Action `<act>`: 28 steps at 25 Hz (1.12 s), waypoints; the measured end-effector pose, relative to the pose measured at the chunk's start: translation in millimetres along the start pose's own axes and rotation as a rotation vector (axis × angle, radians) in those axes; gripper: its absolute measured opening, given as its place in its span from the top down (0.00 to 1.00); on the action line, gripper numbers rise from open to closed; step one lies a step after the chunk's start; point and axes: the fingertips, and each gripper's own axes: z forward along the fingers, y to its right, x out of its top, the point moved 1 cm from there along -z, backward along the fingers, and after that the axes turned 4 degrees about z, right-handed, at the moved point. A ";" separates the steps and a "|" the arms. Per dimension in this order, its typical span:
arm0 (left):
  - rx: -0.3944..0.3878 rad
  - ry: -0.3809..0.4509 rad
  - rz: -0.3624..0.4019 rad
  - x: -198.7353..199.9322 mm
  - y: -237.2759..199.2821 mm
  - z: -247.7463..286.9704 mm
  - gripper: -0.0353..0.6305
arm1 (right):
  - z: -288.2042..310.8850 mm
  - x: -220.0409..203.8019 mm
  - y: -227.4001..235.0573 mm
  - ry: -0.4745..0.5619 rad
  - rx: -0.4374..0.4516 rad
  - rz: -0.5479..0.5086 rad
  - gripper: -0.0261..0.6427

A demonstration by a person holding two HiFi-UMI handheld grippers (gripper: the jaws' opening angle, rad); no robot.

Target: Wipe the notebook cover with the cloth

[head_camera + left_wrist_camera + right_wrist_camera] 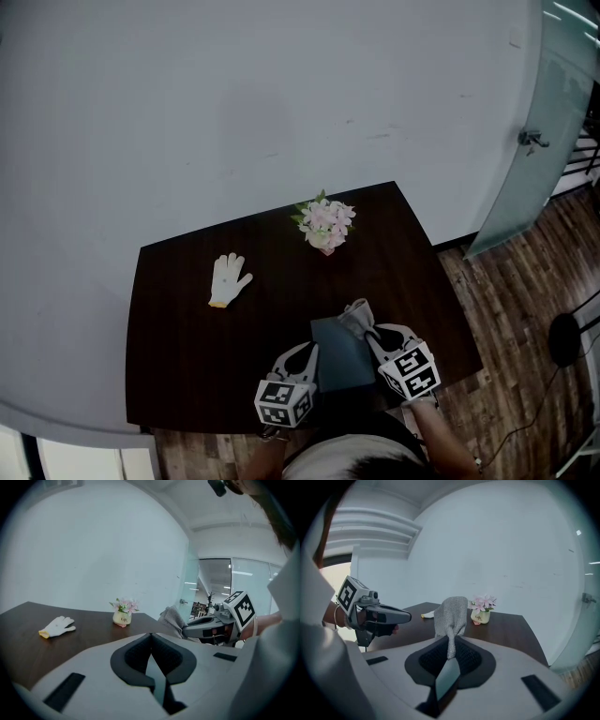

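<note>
A dark blue-grey notebook (342, 361) is at the table's near edge, between my two grippers. My left gripper (311, 349) is at its left edge. In the left gripper view, the left gripper (151, 641) has its jaws shut on a thin teal strip, the notebook's edge (157, 677). My right gripper (370, 333) is at the notebook's far right corner, shut on a grey cloth (356, 317). In the right gripper view, the cloth (451, 613) sticks up out of the right gripper (451, 644). The left gripper (405, 617) shows at that view's left.
A small pot of pink flowers (325, 223) stands at the far edge of the dark table (187, 356). A white work glove (228, 278) lies at the middle left. The table backs onto a white wall. To the right are a wooden floor and a glass door (534, 141).
</note>
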 end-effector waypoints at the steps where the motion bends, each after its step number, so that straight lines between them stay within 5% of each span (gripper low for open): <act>1: 0.003 0.016 0.007 6.4 0.0 0.0 0.92 | -0.2 6.3 0.2 0.014 0.001 -0.005 0.89; 28: 0.042 0.290 0.054 128.6 -12.1 -32.5 0.92 | -27.8 132.2 -15.2 0.299 -0.004 -0.095 0.89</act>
